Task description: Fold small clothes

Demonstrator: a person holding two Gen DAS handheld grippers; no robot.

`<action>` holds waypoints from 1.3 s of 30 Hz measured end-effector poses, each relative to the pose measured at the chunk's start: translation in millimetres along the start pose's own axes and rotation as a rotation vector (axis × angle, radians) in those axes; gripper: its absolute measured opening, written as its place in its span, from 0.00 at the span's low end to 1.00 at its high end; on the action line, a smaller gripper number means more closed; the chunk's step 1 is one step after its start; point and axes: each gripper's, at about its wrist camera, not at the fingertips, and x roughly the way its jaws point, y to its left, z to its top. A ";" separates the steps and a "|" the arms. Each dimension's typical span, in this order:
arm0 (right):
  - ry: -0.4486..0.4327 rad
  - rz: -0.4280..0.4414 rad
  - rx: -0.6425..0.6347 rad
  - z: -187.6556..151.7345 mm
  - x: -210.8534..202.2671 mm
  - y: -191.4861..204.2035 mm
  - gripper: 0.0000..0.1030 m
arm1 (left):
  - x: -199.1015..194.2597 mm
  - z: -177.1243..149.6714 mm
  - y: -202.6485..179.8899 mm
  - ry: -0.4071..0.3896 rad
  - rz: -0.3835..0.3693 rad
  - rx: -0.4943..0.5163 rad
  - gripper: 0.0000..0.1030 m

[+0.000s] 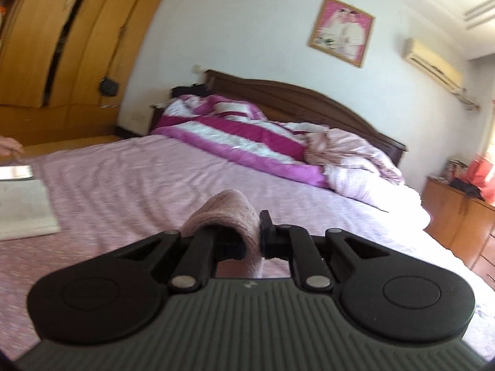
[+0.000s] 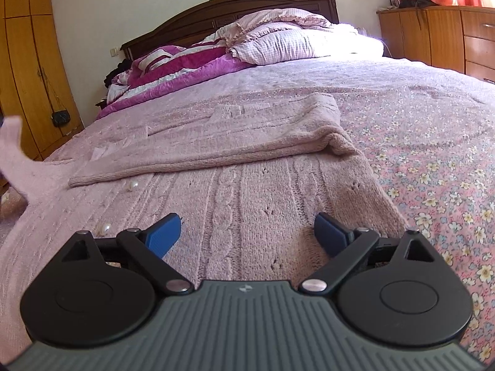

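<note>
A pink knitted sweater (image 2: 241, 191) lies spread on the floral bedspread (image 2: 433, 130), one sleeve folded across its body (image 2: 216, 142). Small pearl buttons (image 2: 133, 185) dot its left side. My right gripper (image 2: 247, 235) is open, its blue fingertips (image 2: 164, 233) hovering just above the sweater's near part, empty. My left gripper (image 1: 247, 232) is shut on a fold of the pink sweater (image 1: 225, 213), lifted above the bed. That raised part shows at the left edge of the right wrist view (image 2: 18, 160).
A striped magenta duvet (image 2: 173, 68) and checked pillows (image 2: 294, 43) pile at the dark headboard (image 2: 216, 9). Wooden wardrobe (image 1: 62, 37) stands left, a wooden dresser (image 2: 439, 34) right. A white box or book (image 1: 21, 210) lies on the bed's left side.
</note>
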 end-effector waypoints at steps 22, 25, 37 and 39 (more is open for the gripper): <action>-0.024 0.047 0.024 -5.2 -4.9 -11.8 0.94 | 31.5 -115.8 -84.4 0.410 -0.172 0.073 0.24; -0.003 0.047 0.031 -0.3 -5.4 -10.8 0.94 | 22.4 -117.1 -80.6 0.438 -0.168 0.094 0.51; 0.091 0.203 0.031 36.2 2.3 25.3 0.94 | -26.1 -106.7 -41.0 0.455 -0.003 0.127 0.72; 0.115 0.242 0.015 45.5 9.4 38.0 0.94 | -28.7 -105.4 -30.6 0.458 0.027 0.123 0.72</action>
